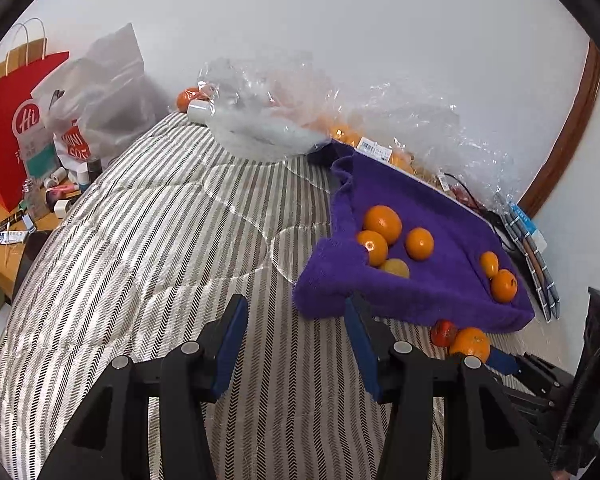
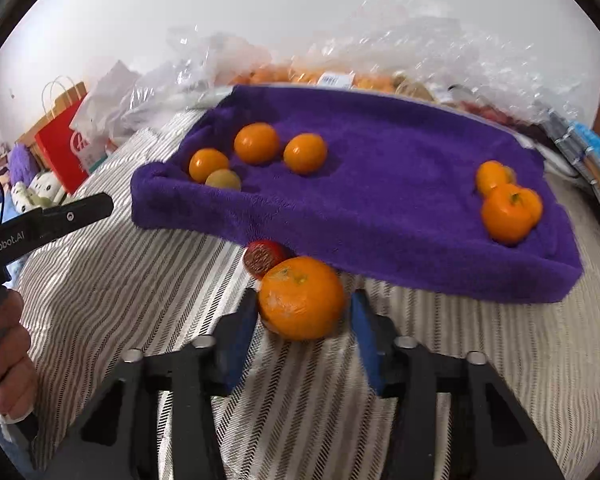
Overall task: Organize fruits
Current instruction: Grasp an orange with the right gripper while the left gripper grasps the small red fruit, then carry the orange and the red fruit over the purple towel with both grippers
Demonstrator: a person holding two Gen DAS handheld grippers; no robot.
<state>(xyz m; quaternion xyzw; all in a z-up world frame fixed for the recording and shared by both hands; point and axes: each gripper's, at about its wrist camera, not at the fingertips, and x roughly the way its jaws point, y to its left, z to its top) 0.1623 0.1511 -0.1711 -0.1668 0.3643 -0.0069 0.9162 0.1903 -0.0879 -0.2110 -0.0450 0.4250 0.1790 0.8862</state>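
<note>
A purple towel (image 1: 420, 208) (image 2: 380, 152) lies on the striped bed and holds several oranges, one cluster (image 1: 382, 224) (image 2: 256, 143) at its left and another (image 1: 503, 285) (image 2: 508, 212) at its right. My right gripper (image 2: 303, 300) has a large orange (image 2: 302, 298) (image 1: 470, 343) between its blue fingers, just in front of the towel's near edge. A red fruit (image 2: 263, 258) (image 1: 444, 332) lies behind it, partly under the towel. My left gripper (image 1: 296, 312) is open and empty over the bedspread, left of the towel.
Crumpled clear plastic bags (image 1: 300, 96) (image 2: 420, 40) with more oranges lie behind the towel. A red paper bag (image 1: 16, 120) and small bottles stand on a side table at the left. Books (image 1: 536, 248) lie at the right. The left gripper's body (image 2: 44, 224) shows at the left.
</note>
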